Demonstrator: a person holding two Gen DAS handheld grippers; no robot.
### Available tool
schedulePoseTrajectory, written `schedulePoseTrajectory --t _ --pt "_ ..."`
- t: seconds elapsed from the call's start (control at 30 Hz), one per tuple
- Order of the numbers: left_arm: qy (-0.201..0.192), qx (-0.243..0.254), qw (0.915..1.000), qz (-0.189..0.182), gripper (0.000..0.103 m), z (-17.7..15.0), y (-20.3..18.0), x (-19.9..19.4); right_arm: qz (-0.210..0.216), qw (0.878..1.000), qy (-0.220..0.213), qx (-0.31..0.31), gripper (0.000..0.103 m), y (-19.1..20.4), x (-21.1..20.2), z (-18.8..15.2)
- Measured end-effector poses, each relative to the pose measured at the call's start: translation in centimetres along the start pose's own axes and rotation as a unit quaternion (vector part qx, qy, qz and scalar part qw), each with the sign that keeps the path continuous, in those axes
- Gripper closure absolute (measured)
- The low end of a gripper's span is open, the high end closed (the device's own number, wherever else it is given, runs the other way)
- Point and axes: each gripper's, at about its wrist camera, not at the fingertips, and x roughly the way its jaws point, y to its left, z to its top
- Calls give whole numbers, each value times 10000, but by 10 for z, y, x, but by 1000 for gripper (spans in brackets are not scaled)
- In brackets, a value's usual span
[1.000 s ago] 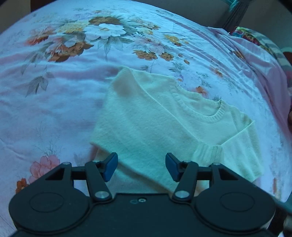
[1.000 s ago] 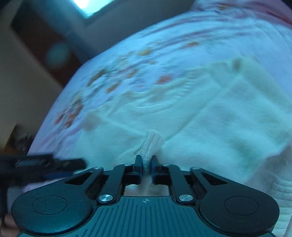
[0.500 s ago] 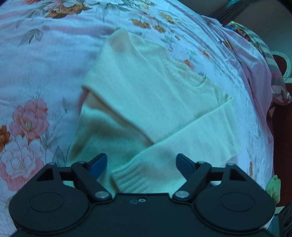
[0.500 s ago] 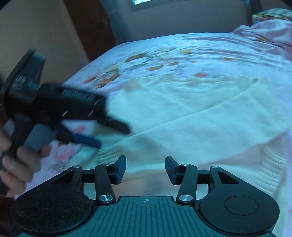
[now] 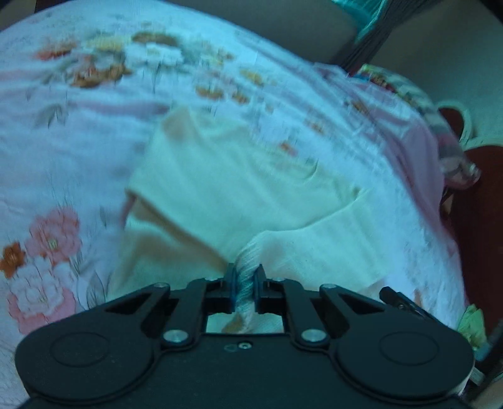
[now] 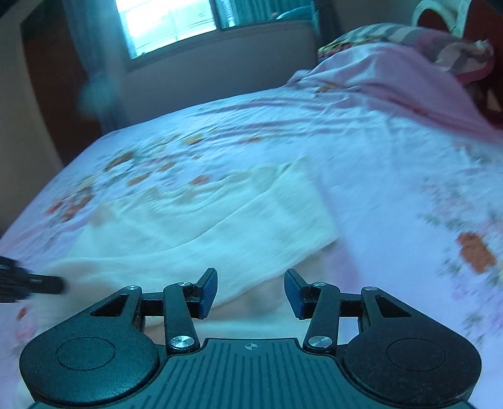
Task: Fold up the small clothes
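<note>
A small cream knit sweater (image 5: 239, 188) lies on the floral bedsheet (image 5: 78, 141), with a sleeve folded across its body. My left gripper (image 5: 245, 278) is shut on the ribbed sleeve cuff (image 5: 248, 261) at the sweater's near edge. In the right wrist view the sweater (image 6: 220, 226) lies ahead and left, and my right gripper (image 6: 250, 292) is open and empty just above its near edge. The tip of the left gripper (image 6: 28, 284) shows at the left edge of that view. Both views are blurred.
A pink blanket and patterned pillow (image 6: 408, 66) lie heaped at the bed's far right. A window (image 6: 169, 22) and wall stand beyond the bed. A dark red headboard (image 5: 481, 220) borders the right side.
My left gripper has closed on the sleeve cuff; it was open half a second ago. My right gripper let go of the cuff a second ago and has drawn to the right, staying open.
</note>
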Motion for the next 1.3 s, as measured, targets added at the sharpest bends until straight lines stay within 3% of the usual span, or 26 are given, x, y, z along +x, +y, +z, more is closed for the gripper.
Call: schedulePoseTrajectory --t 0.07,0.2,0.27,0.43,0.47,0.53,0.57,0.63,0.73,0.8,0.93,1.03,1.1,1.23,1.3 --pt "-114 107 9998 134 95 0 5 -4 -175 9998 -84 57 56 -8 7 11" --pt "225 -281 9977 581 95 -10 38 26 -255 9996 3 151 56 -14 30 24" --pt "277 -441 9969 589 95 -14 48 30 -296 9994 71 170 56 -13 43 29" --pt "124 -197 9979 600 95 -12 43 23 -335 9993 -90 110 56 -11 61 44" --pt "131 -122 9975 691 95 -11 43 25 -348 9994 -32 56 56 -11 67 44" --pt "324 -87 9959 837 94 -12 47 38 -400 9960 792 -76 56 -13 102 39" --pt "307 -75 9959 842 94 -12 47 37 -419 9947 936 -66 56 -16 111 36" --pt "242 -47 9961 848 93 -10 44 32 -436 9955 829 -163 56 -16 106 44" --pt "54 -3 9968 803 88 -5 38 18 -414 9984 263 -287 56 -12 94 66" --pt "-140 67 9963 850 89 2 31 10 -226 9994 116 -235 56 -8 101 82" --pt "-282 217 9967 736 85 14 17 11 -257 9991 249 -218 56 0 141 97" --pt "32 324 9963 796 85 7 18 32 -653 9939 819 -338 56 -11 185 89" --pt "288 370 9947 919 85 -2 24 48 -681 9941 788 -311 56 -14 185 91" --pt "190 429 9946 924 85 -10 25 41 -362 9984 296 -313 56 -2 145 93" --pt "213 506 9944 904 82 -14 23 40 -301 9959 597 -608 56 7 146 76"
